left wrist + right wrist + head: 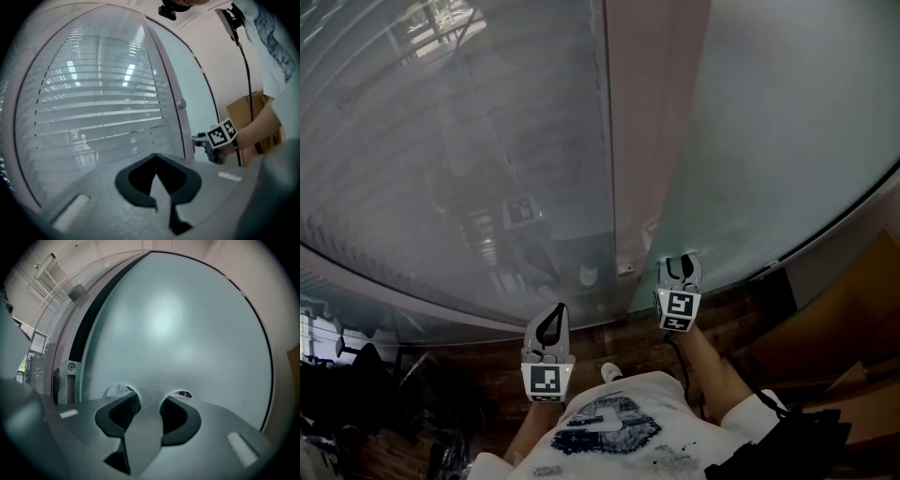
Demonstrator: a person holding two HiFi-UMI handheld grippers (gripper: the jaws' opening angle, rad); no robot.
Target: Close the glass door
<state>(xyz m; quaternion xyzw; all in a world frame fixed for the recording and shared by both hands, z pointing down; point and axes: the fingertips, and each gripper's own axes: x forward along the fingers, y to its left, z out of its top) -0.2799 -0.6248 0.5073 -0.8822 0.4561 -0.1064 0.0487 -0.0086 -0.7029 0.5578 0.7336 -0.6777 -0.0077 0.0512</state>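
The right gripper [680,267] has its jaws partly apart, gripping nothing, with the tips against the frosted grey-green glass door [769,141] near the pale pink upright frame [652,112]. The left gripper [549,317] hangs back, jaws together and empty. The door seems nearly home. Push steadily, square to the pane, so the tips don't skid.

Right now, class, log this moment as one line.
left gripper: shut, empty | right gripper: open, at frosted glass door
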